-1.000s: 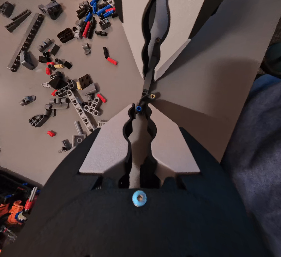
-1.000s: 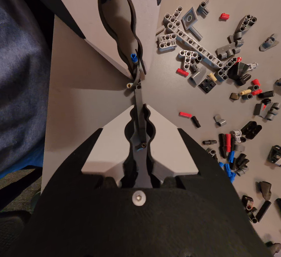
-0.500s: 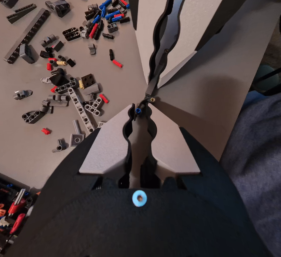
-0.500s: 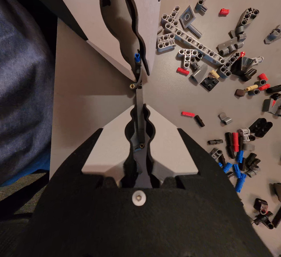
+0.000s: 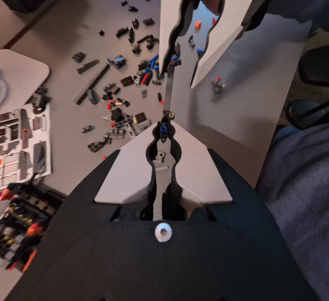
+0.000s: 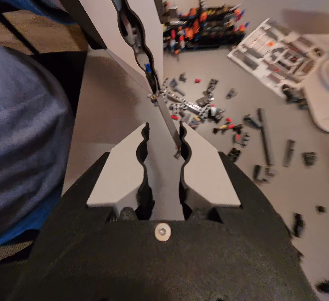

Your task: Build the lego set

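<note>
Above the grey surface [image 5: 222, 128] strewn with motion-blurred loose pieces [image 5: 124, 82], the left tongs [image 5: 162, 128] pinch a small connector with a blue pin [image 5: 163, 128] joined to a dark beam [image 5: 168, 95], whose far end lies against one finger of the spread right tongs [image 6: 163, 127].

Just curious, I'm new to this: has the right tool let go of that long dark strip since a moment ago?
Yes. The right tool has opened; the long dark strip now leans against one finger, held only by the left tool. Against the table, it also pulled back.
</note>
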